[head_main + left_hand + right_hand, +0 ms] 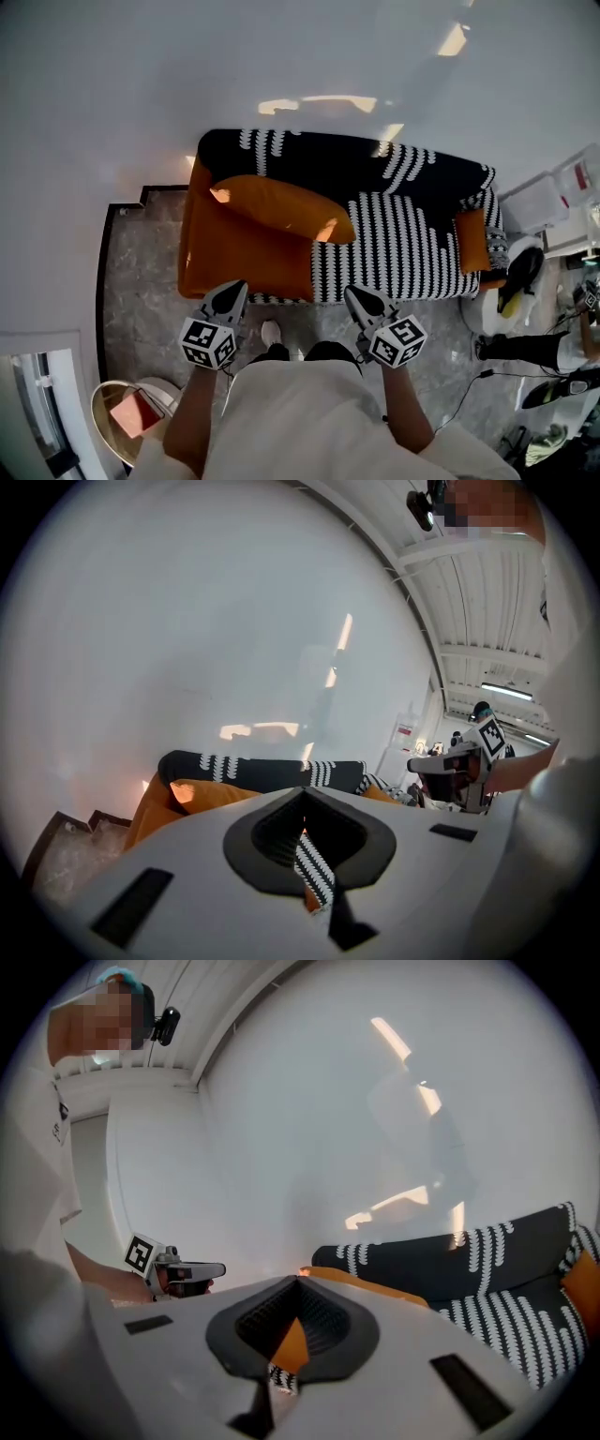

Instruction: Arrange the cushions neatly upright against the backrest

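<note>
cushions: long orange cushion [281,206] lies tipped over on the sofa [225,253] seat, not upright. its long axis runs slantwise, one end up near the sofa's backrest [328,155], the other down toward the middle of the sofa's seat. small orange cushion [472,239] sits at the sofa's end on the right gripper's side. left gripper [234,291] and right gripper [358,296] hover just off the sofa's front edge, both with jaws pressed together, nothing held. long cushion lies ahead, between them. left gripper looks nearer its backrest end, right nearer its low end. judgement: jaws must open before any grab.
</note>
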A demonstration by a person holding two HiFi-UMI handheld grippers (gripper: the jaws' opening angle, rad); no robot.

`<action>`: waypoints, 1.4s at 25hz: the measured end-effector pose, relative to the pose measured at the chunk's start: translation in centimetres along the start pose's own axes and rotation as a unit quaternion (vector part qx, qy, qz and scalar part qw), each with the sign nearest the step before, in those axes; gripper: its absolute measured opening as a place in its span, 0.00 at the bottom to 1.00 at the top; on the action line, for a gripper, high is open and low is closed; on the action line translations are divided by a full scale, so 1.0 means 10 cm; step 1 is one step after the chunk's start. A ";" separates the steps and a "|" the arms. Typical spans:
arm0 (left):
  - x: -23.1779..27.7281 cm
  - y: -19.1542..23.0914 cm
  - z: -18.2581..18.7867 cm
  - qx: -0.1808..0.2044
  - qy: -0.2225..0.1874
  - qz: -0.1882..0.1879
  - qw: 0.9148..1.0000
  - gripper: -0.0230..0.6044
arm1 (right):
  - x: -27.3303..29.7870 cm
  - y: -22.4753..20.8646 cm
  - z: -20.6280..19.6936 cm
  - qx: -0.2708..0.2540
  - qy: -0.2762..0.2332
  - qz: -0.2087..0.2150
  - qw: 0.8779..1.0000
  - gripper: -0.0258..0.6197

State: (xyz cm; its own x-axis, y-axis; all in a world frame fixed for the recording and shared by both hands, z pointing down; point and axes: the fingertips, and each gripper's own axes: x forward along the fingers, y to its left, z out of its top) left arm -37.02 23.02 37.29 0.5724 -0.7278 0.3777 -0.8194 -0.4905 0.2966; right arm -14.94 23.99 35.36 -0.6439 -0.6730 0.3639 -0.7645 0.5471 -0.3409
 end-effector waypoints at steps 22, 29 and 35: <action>1.18 0.47 0.07 0.034 0.080 0.019 0.996 0.07 | 1.10 -0.97 -0.03 0.008 0.080 0.008 0.997 0.07; 1.60 0.75 0.14 0.039 0.102 0.045 0.993 0.07 | 1.60 -1.38 -0.12 0.016 0.107 0.029 0.994 0.07; 1.85 0.94 0.08 0.028 0.123 0.038 0.991 0.07 | 1.77 -1.61 -0.17 0.017 0.129 0.010 0.991 0.07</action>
State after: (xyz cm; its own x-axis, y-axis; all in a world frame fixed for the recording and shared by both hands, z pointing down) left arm -34.20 4.57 46.37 0.4942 -0.6275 0.6017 -0.8565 -0.4699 0.2134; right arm -14.11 4.14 48.79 -0.6484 -0.5106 0.5646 -0.7530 0.5394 -0.3769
